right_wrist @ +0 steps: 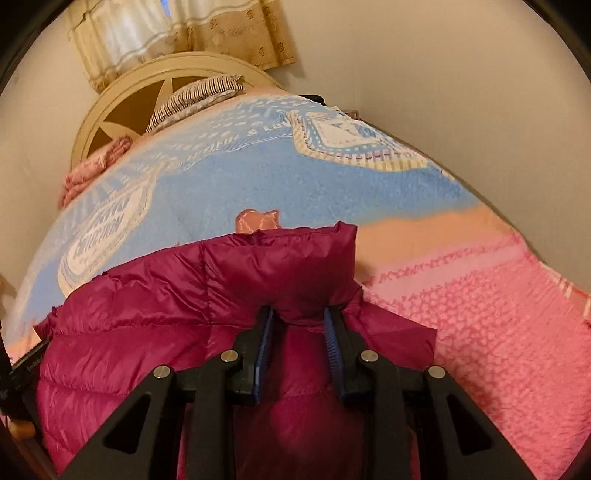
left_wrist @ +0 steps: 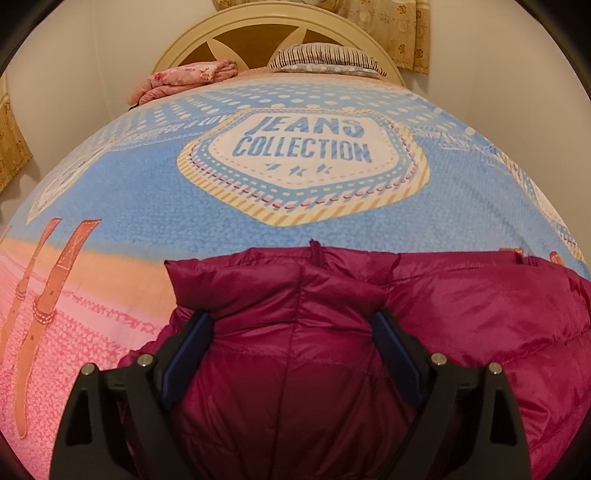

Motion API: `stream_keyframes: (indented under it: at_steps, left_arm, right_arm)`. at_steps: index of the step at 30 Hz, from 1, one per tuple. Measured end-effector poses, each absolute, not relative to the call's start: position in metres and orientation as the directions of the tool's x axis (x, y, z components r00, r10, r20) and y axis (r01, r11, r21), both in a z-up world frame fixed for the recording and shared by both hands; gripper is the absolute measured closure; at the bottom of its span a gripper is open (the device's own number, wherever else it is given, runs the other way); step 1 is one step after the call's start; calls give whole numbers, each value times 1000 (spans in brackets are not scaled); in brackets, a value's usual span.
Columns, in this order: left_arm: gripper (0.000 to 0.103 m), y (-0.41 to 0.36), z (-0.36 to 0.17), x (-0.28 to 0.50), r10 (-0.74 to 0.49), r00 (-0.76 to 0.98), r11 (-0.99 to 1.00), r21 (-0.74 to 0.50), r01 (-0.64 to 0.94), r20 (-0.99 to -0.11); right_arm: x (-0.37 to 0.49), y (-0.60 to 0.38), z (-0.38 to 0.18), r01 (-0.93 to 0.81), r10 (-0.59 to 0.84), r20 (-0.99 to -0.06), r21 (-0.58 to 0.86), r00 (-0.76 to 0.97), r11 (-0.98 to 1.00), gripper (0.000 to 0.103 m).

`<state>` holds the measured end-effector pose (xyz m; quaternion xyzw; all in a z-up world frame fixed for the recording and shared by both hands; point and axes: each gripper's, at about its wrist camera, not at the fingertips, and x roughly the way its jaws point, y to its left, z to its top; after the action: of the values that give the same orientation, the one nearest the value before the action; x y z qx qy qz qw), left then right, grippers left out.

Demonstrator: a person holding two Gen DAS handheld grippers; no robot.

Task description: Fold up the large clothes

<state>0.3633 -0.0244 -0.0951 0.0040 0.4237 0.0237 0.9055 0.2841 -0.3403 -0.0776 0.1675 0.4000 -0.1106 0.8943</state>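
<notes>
A magenta quilted puffer jacket (left_wrist: 295, 332) lies on the blue-and-pink blanketed bed (left_wrist: 147, 206); left hand-held gripper (left_wrist: 291, 325) gapes apart, right hand-held gripper (right_wrist: 298, 321) pinches its corner, best carried across squarely

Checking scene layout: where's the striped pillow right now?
The striped pillow lies at the far end of the bed against the cream arched headboard, right of the folded pink floral blanket in the left wrist view, far beyond the magenta puffer jacket.

Jacket (left_wrist: 369, 332), pillow (left_wrist: 325, 59) on bed (left_wrist: 147, 192)
</notes>
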Motion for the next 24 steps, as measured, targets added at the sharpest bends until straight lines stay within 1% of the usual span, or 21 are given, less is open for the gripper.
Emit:
stream_keyframes:
  at_steps: [3,4,6,7,11,14,15,17,18,19,20,22,24]
  left_arm:
    - [11,-25,-95,363,48,640,999,30,-40,-767]
    - [11,-25,-95,363,48,640,999,29,-40,-767]
    - [11,-25,-95,364,47,638,999,29,-39,-769]
    - [11,-25,-94,364,44,636,999,26,-37,-771]
    - [12,-16,-87,359,-18,611,1000,-16,8,-791]
    - [12,-5,-70,337,-53,627,998,-29,49,-777]
    - [12,-2,-64,327,-53,636,998,-20,59,-770]
    - [12,3,-52,310,-64,660,997,-18,76,-749]
    - [12,6,-48,302,-74,668,996,-24,84,-741]
    - [12,9,-43,290,-91,677,995,-35,95,-730]
    - [12,13,-40,283,-104,685,994,-49,99,-722]
    - [12,24,-38,265,-124,691,992,-97,79,-712]
    - [12,30,-41,251,-139,684,989,-135,60,-716]
  right_arm:
    - [283,-350,-84,330,-25,-741,269,671,905,75]
    - [281,-360,-87,335,10,-730,325,683,884,75]
    - [280,-369,-94,346,51,-715,398,697,850,81]
    - [277,-371,-94,346,59,-711,411,701,843,82]
    - [283,-362,-90,353,33,-727,371,686,859,82]
    - [282,-358,-80,363,-7,-748,314,663,877,82]
    - [277,-355,-70,369,-42,-741,284,671,885,82]
    - [252,-345,-40,355,-109,-659,253,744,900,82]
    - [241,-336,-27,333,-106,-623,258,775,907,82]
    - [227,-321,-11,283,-75,-587,271,806,920,82]
    - [217,-308,-2,245,-47,-572,274,819,930,82]
    - [198,-270,10,152,21,-562,259,827,954,82]
    - [188,-238,8,90,69,-576,242,814,966,82]
